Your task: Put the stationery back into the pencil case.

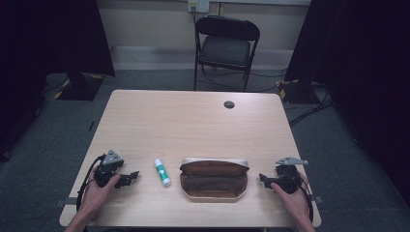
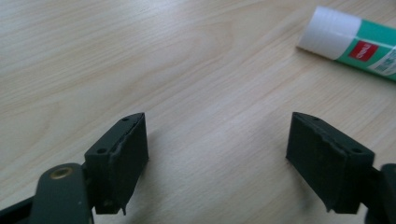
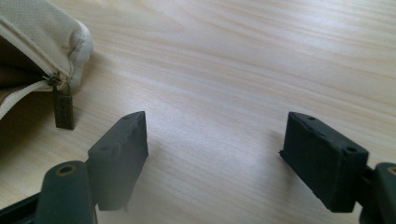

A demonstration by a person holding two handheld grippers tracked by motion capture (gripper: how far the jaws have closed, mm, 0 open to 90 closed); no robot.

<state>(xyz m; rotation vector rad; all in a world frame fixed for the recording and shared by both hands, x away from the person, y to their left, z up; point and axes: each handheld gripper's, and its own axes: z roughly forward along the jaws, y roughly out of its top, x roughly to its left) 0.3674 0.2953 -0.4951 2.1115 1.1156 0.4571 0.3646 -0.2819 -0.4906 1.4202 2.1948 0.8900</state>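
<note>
High view: glue stick [image 1: 162, 172] lies beside open pencil case [image 1: 214, 180].

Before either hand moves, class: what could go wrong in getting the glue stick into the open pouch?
1. The glue stick lies on its side on the bare table; a nudge from the open left tongs may roll it.
2. The soft pencil pouch might slide or sag shut unless the right tongs steady it.

Desk [image 1: 193, 121]: pale wood grain, one dark round spot at 12 o'clock. Glue stick [image 1: 162, 172]: white cap, green body, red label patch. Pouch [image 1: 214, 180]: cream outside, brown lining, dark zip pull. Left tool [image 1: 129, 177], right tool [image 1: 265, 180]: black, grey top plates. Chair [image 1: 226, 46]: black.
</note>
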